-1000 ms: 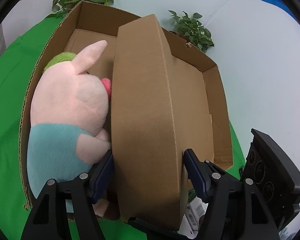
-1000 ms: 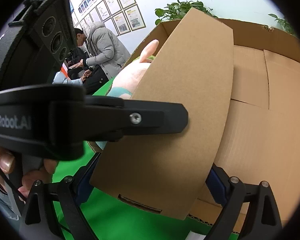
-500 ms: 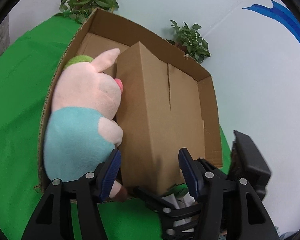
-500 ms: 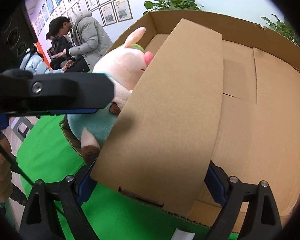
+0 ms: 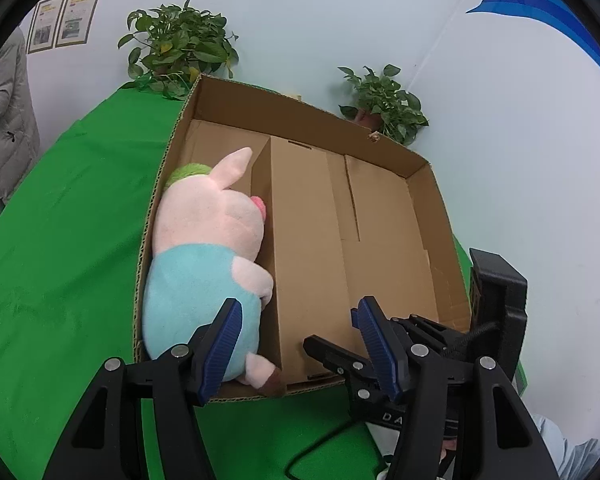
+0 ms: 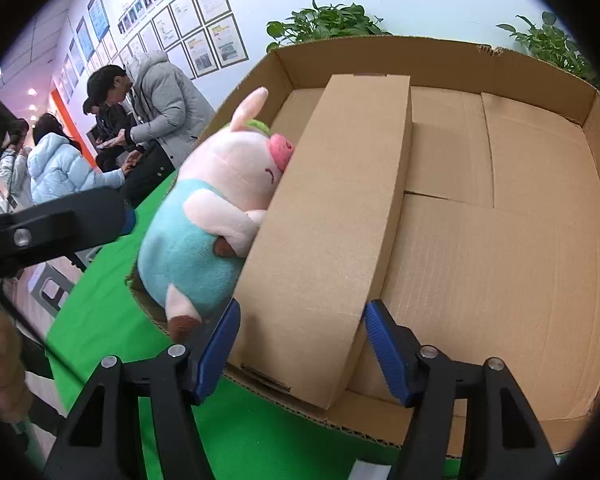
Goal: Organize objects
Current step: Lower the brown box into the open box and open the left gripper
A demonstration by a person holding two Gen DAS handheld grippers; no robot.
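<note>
Plush pig (image 5: 207,256) (image 6: 215,216), pink with teal body, lies along the left wall inside the open cardboard tray (image 5: 308,116) (image 6: 432,54), pressed against a long closed cardboard box (image 5: 304,248) (image 6: 332,216) lying beside it in the tray. Right gripper (image 6: 302,346): jaws spread either side of the long box's near end, contact not discernible. Left gripper (image 5: 295,342): jaws wide, holding nothing, above the tray's near edge; tray rests on green cloth (image 5: 59,240) (image 6: 99,332), two potted plants (image 5: 179,52) behind.
</note>
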